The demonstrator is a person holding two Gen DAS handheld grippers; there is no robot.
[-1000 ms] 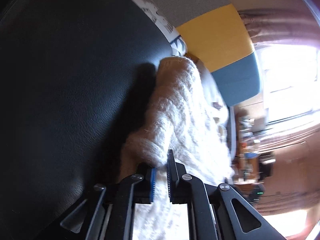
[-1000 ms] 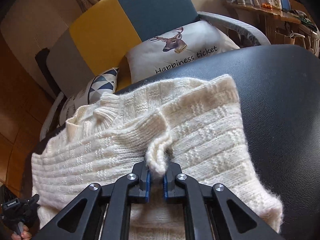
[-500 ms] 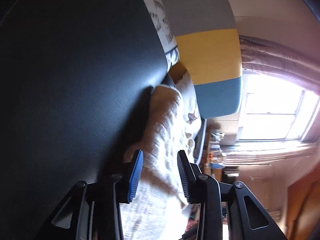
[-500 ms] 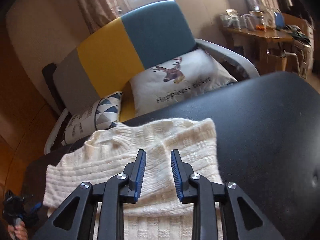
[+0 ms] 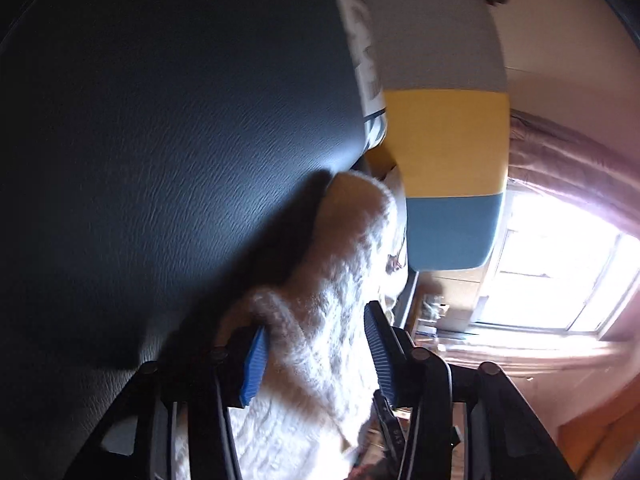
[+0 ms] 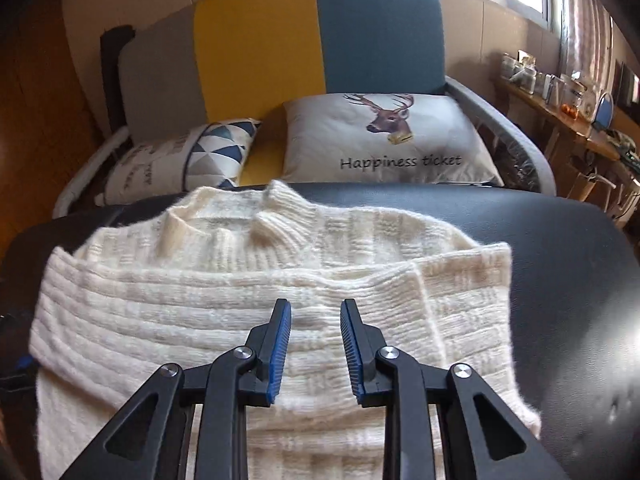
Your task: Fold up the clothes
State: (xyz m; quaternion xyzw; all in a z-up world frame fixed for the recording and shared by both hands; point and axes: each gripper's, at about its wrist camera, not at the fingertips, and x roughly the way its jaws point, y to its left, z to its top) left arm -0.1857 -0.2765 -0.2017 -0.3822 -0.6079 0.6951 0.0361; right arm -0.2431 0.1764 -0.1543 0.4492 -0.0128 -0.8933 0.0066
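**Q:** On the dark padded surface (image 6: 560, 248), how far along is the folding?

**A:** A cream knitted sweater (image 6: 200, 300) lies spread across it, collar (image 6: 280, 216) toward the sofa (image 6: 320, 40) with its 2 cushions. 1 sleeve (image 6: 460, 280) is laid across the body from the right side, so at least that fold is in place. The rest of the body looks flat and wide; I judge it needs more folding to become a compact bundle.

**Q:** What are the tools doing?

**A:** The right tool (image 6: 316, 344) hovers over the sweater's middle, its blue-padded jaws spread apart and grasping nothing. The left tool (image 5: 316, 356) sits at the sweater's edge, jaws also apart, with knit lying between them but not pinched. That view is blurred and sideways, so it may be touching the fabric.

**Q:** How does the sweater look?

**A:** Thick, fuzzy and ribbed, with a bulky rolled edge at the left side.
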